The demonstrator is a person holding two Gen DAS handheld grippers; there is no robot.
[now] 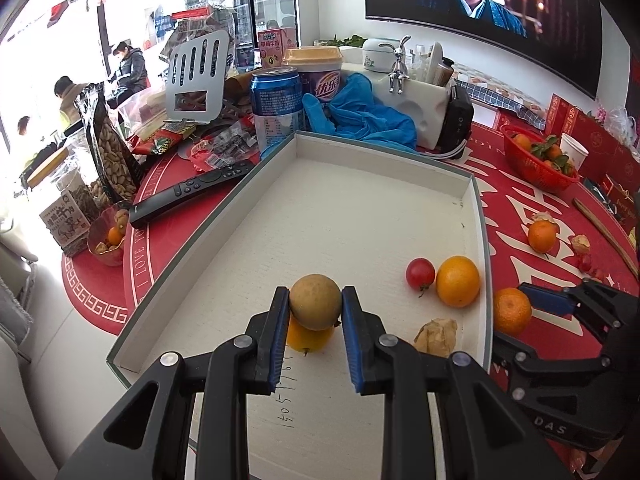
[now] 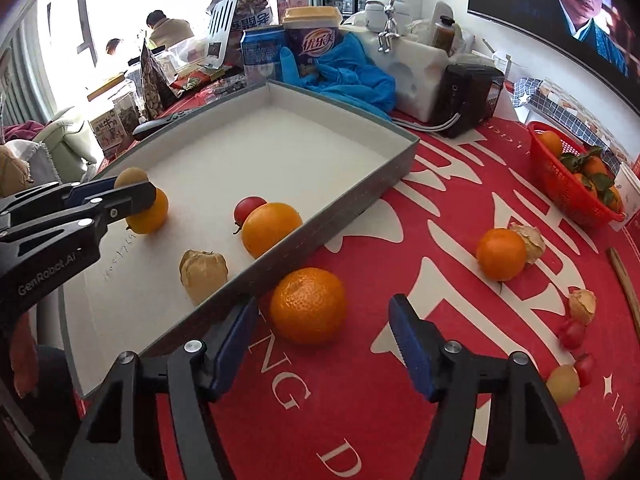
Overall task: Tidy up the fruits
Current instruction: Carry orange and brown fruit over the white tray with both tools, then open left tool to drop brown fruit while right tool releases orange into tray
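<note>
Four fruits lie in the tray (image 2: 352,200), the left gripper (image 1: 316,320) clamps a brown fruit (image 1: 316,300) above them, and the right gripper (image 2: 324,340) straddles, jaws apart, a mandarin (image 2: 307,306) just outside the tray's near edge, others unsorted.

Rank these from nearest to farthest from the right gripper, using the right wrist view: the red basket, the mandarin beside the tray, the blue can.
1. Mandarin, between the right gripper's open jaws.
2. Red basket, far right.
3. Blue can, behind the tray.
</note>
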